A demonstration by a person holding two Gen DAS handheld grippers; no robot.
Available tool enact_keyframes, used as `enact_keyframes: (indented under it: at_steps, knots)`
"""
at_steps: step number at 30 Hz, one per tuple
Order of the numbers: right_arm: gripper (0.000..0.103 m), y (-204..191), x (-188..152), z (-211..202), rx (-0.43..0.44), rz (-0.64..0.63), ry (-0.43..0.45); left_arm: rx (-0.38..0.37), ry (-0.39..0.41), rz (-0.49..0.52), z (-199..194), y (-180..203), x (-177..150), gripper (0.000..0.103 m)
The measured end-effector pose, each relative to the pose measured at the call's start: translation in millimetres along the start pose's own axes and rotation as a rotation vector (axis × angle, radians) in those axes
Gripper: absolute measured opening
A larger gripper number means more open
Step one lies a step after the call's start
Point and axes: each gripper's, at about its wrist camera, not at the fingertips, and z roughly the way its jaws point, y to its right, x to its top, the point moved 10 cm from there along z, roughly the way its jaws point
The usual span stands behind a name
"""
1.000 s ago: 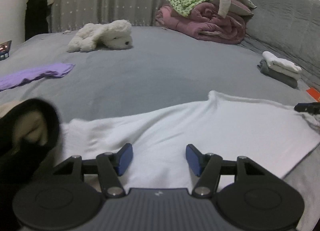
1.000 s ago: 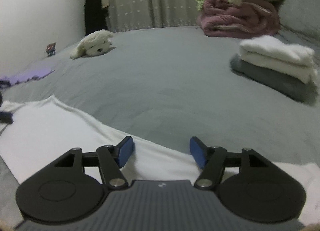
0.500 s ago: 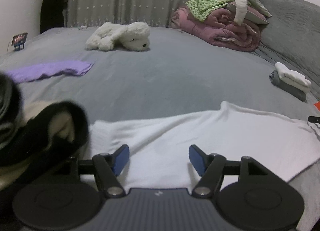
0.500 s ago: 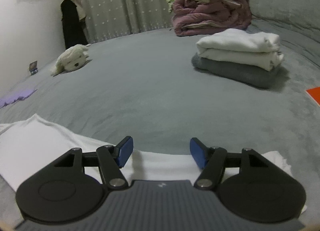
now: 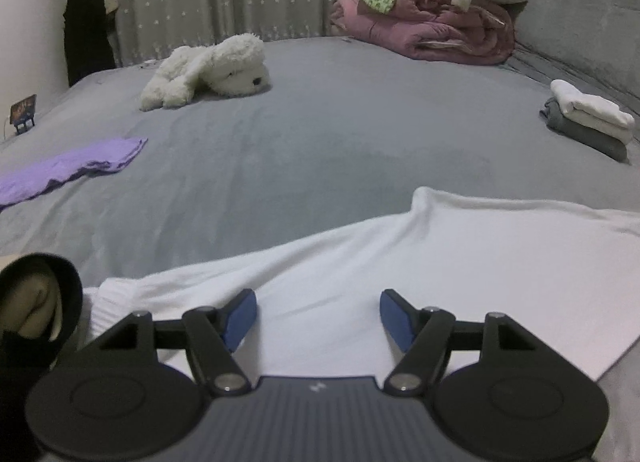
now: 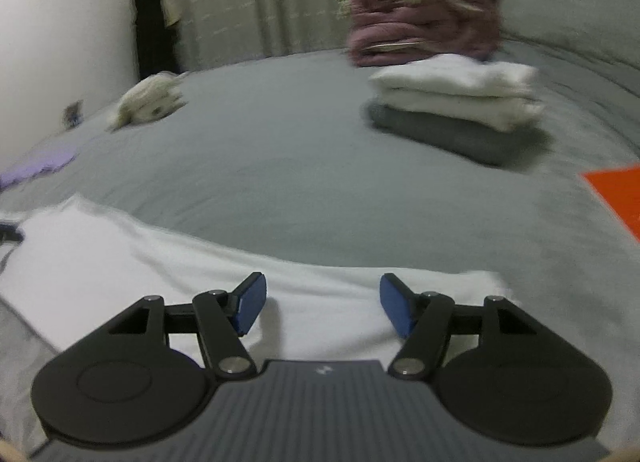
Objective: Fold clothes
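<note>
A white garment [image 5: 440,262] lies spread flat across the near part of the grey bed [image 5: 320,150]. My left gripper [image 5: 318,316] hovers open over its left half, blue pads apart with nothing between them. In the right wrist view the same white garment [image 6: 120,246] runs from the left edge to under my right gripper [image 6: 322,308], which is open above the cloth's right end. A folded stack, white pieces on a grey one [image 6: 456,102], rests farther back on the bed; the left wrist view shows this stack [image 5: 588,118] at the far right.
A purple cloth [image 5: 68,168] lies at the left, a white plush dog [image 5: 208,70] farther back. A pile of pink quilt and clothes [image 5: 432,18] sits at the headboard end. A person's dark sleeve [image 5: 36,310] is at the lower left. An orange flat object [image 6: 616,194] lies at right.
Both grippers shifted over the white garment while staying open. The right view swung left and is now blurred. The dark sleeve dropped lower at the left edge.
</note>
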Motion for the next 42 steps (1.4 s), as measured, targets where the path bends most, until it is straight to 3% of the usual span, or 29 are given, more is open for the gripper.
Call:
enact_keyframes:
  at_steps: [7,9,12,14,17,20,23,29,37,39,42]
  knots:
    - [0.067,62,3,-24,-0.179,0.114,0.05,-0.025,0.058,-0.004,0,33,22,0.07]
    - [0.062,69,4,-21,-0.188,0.143,0.048,-0.028,0.085,0.006,0,46,30,0.069]
    - [0.042,72,2,-10,-0.172,0.169,0.022,-0.025,0.11,0.028,6,65,38,0.069]
    - [0.037,65,0,-3,-0.163,0.143,0.004,-0.026,0.109,0.038,12,75,40,0.068]
    - [0.006,46,-1,4,-0.165,0.052,-0.012,-0.028,0.097,0.049,23,87,41,0.068]
    - [0.005,41,9,-9,-0.289,-0.034,0.075,-0.003,0.072,0.054,34,91,39,0.064]
    - [0.005,46,0,-3,-0.354,-0.101,0.039,0.031,0.048,0.034,47,90,31,0.064]
    - [0.005,58,-6,3,-0.366,-0.072,0.03,0.045,0.069,0.033,44,90,31,0.065]
    - [0.004,40,15,-25,-0.48,-0.151,0.188,0.054,0.073,0.029,43,91,30,0.065]
    - [0.004,44,14,-21,-0.493,-0.165,0.172,0.053,0.07,0.029,44,90,30,0.065]
    - [0.003,62,-3,1,-0.492,-0.131,0.063,0.052,0.067,0.03,44,90,31,0.066]
